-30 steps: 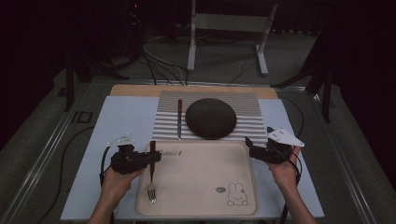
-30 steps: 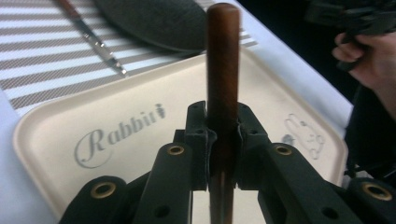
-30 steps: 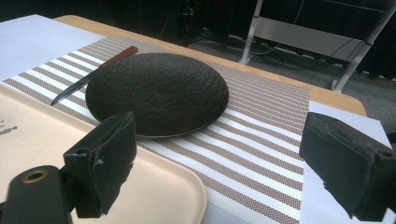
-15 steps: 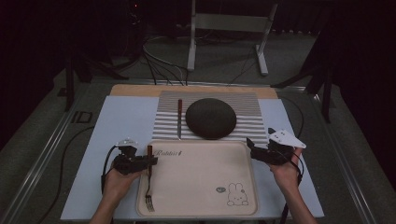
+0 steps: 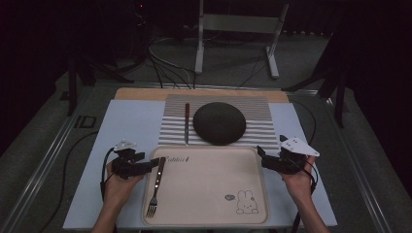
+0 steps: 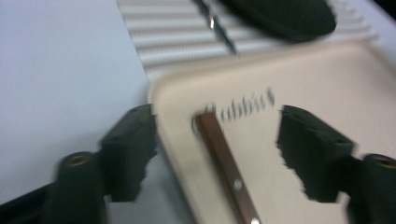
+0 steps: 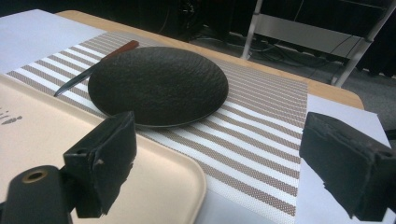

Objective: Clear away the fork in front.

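left tongs (image 5: 154, 164) have just been opening, jaws apart astride the fork (image 5: 155, 187) lying on the tray (image 5: 209, 194); right tongs (image 5: 261, 156) gape at the tray's right rim.

- Left gripper (image 5: 145, 165): black body, blocky black jaws with ragged pad edges, brass-ringed screw holes, black cable.
- Right gripper (image 5: 262, 156): black, grey three-cornered plate on top, black cable.
- Forearms bare.

Fork (image 5: 155, 187) flat on cream tray (image 5: 209, 194), left gripper (image 5: 154, 164) fingers apart.
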The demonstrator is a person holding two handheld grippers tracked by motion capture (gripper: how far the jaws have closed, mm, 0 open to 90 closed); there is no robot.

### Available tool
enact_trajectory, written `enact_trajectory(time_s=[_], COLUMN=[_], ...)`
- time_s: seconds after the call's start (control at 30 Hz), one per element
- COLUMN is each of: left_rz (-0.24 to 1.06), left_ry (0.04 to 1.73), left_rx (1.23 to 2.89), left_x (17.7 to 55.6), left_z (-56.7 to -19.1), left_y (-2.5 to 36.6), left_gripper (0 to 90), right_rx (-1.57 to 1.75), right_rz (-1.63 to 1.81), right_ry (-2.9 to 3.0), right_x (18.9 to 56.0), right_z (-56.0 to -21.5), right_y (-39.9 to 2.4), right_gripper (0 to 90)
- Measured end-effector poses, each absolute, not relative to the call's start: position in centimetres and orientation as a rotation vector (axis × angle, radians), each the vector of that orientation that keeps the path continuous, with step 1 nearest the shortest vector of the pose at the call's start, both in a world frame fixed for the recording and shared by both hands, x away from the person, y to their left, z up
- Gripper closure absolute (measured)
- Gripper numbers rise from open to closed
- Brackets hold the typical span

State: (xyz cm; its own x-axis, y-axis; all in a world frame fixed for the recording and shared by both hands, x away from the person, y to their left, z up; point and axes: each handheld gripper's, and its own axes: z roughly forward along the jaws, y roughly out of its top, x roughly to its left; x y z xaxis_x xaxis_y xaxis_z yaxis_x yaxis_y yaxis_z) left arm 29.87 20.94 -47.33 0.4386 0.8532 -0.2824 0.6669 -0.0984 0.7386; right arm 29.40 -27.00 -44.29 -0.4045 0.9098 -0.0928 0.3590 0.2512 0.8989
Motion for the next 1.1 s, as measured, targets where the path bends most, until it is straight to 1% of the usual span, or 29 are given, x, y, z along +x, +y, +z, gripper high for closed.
enact_trajectory(time_s=[0.1, 0.17, 0.27, 0.3, 0.33, 0.37, 0.47, 0.73, 0.9, 1.1], left_rz=[0.356, 0.405, 0.468, 0.468, 0.499, 0.514, 0.551, 0.63, 0.646, 0.656], left_ry=[1.26, 1.228, 1.191, 1.191, 1.154, 1.139, 1.088, 1.001, 0.994, 0.996], left_rx=[1.784, 1.751, 1.714, 1.714, 1.703, 1.7, 1.695, 1.67, 1.655, 1.649], left_x=[29.6, 29.4, 29.2, 29.2, 29.0, 29.0, 28.8, 28.2, 28.0, 28.1], left_z=[-46.1, -45.3, -44.1, -44.1, -43.4, -43.2, -42.6, -42.3, -42.4, -42.7], left_y=[21.2, 21.4, 21.7, 21.7, 21.9, 21.9, 21.9, 22.1, 22.5, 22.9], left_gripper=[16.5, 15.0, 9.8, 9.0, 9.0, 4.6, 0.5, 0.1, 0.2, 0.1], right_rx=[1.151, 1.151, 1.156, 1.156, 1.157, 1.161, 1.16, 1.163, 1.196, 1.211], right_rz=[1.119, 1.119, 1.122, 1.122, 1.124, 1.126, 1.131, 1.159, 1.147, 1.172], right_ry=[1.895, 1.893, 1.89, 1.89, 1.89, 1.889, 1.889, 1.868, 1.869, 1.828], right_x=[29.2, 29.1, 28.9, 28.9, 28.8, 28.6, 28.3, 27.2, 26.6, 25.6], right_z=[-44.3, -44.3, -44.3, -44.3, -44.3, -44.3, -44.4, -44.8, -45.8, -46.1], right_y=[-27.0, -27.1, -27.3, -27.3, -27.3, -27.4, -27.6, -28.3, -29.2, -30.3], right_gripper=[10.8, 10.8, 10.8, 10.8, 10.8, 10.8, 10.8, 10.8, 10.8, 10.8])
